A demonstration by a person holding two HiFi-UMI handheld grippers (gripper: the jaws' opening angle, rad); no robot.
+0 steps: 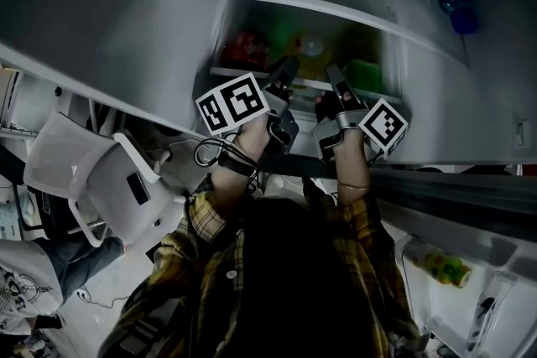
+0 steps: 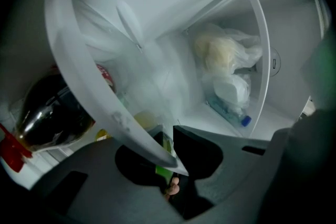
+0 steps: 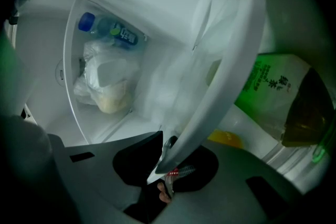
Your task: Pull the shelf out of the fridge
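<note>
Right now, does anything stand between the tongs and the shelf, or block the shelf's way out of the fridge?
Nothing visible does. The left tongs and right tongs clamp the white front rim of the shelf; nothing shows in front of it.

I face the open fridge (image 1: 419, 54). My left gripper (image 1: 288, 67) and right gripper (image 1: 333, 73) reach in side by side, each with its jaws pressed on the front rim of the shelf (image 1: 306, 85). Left of the rim lies one bottle (image 2: 47, 118), and right of it another bottle (image 3: 283, 107). Deeper in sits a bag (image 2: 223, 55) with a small bottle (image 2: 231, 115) beside it. A chair (image 1: 84, 172) stands at my left and the fridge door (image 1: 495, 264) at my right.
</note>
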